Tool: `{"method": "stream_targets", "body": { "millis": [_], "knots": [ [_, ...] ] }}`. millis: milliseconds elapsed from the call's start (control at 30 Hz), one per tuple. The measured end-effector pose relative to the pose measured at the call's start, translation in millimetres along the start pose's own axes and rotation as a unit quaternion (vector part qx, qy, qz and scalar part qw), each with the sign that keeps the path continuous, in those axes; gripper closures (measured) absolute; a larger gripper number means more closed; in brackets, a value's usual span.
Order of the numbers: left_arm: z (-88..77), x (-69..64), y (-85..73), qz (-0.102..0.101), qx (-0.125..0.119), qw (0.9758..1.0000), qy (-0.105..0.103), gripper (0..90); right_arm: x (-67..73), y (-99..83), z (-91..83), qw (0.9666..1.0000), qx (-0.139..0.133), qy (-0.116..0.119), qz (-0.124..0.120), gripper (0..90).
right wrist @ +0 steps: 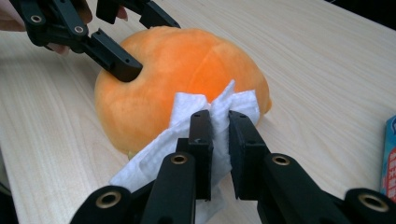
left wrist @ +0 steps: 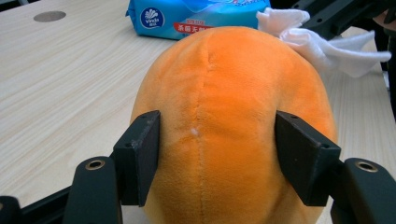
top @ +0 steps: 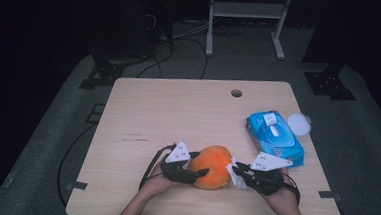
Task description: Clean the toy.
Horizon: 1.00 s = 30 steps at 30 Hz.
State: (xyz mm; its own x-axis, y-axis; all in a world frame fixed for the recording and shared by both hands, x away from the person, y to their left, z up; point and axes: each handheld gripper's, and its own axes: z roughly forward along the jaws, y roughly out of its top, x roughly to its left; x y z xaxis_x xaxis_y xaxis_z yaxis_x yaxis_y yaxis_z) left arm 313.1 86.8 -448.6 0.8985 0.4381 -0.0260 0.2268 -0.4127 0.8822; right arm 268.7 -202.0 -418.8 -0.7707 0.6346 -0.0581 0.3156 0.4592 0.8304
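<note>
An orange plush ball [top: 214, 166] rests near the front middle of the wooden table [top: 178, 112]. My left gripper [top: 200, 168] is shut on its left side; in the left gripper view the two black pads [left wrist: 140, 156] press into the plush [left wrist: 224, 93]. From the right, my right gripper [top: 238, 173] is shut on a crumpled white wipe [top: 234, 170]. In the right gripper view the wipe [right wrist: 187, 112] is pinched between the jaws [right wrist: 219, 126] and lies against the plush [right wrist: 187, 60]. The left gripper [right wrist: 140, 42] also shows there, dug into the ball.
A blue pack of wet wipes [top: 275, 135] lies at the right of the table, with a round white lid [top: 298, 124] beside it near the right edge. A cable hole [top: 236, 93] sits at the far middle. Cables trail off the table's left side.
</note>
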Motion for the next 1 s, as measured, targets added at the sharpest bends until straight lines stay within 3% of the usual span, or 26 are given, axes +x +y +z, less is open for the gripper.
{"method": "stream_targets", "body": {
  "millis": [100,233,367,500,667,767,967,1000],
  "knots": [
    [2.0,-1.8,-0.5,0.007,-0.004,1.0,0.0,34.8,-0.2,3.1,1.0,0.9999,-0.009,0.0,0.006,79.4],
    [5.1,-9.0,0.9,0.031,-0.002,0.9995,0.003,35.2,-2.8,11.9,7.6,0.9995,-0.025,0.004,0.017,79.4],
    [4.9,-9.9,-0.1,0.03,-0.004,0.9995,0.006,35.2,-9.0,21.9,16.8,0.9982,-0.046,0.011,0.039,79.4],
    [4.4,-5.7,-0.1,0.017,-0.004,0.9998,-0.001,34.4,-12.2,18.5,18.2,0.9982,-0.041,0.012,0.042,79.3],
    [3.7,-5.9,-0.7,0.012,-0.007,0.9999,-0.002,33.5,-13.2,1.5,5.3,0.9989,-0.013,0.016,0.042,79.3],
    [5.1,-11.4,1.3,0.036,-0.004,0.9993,0.002,34.5,-13.8,-0.7,2.4,0.9986,-0.016,0.016,0.049,79.3],
    [13.2,-31.4,5.0,0.095,0.004,0.9954,-0.008,35.0,-15.9,22.9,14.4,0.9972,-0.049,0.009,0.055,79.3],
    [13.6,-32.4,5.2,0.096,0.004,0.9954,-0.007,35.0,-15.4,24.1,16.4,0.9976,-0.045,0.008,0.053,79.3]
  ]
}}
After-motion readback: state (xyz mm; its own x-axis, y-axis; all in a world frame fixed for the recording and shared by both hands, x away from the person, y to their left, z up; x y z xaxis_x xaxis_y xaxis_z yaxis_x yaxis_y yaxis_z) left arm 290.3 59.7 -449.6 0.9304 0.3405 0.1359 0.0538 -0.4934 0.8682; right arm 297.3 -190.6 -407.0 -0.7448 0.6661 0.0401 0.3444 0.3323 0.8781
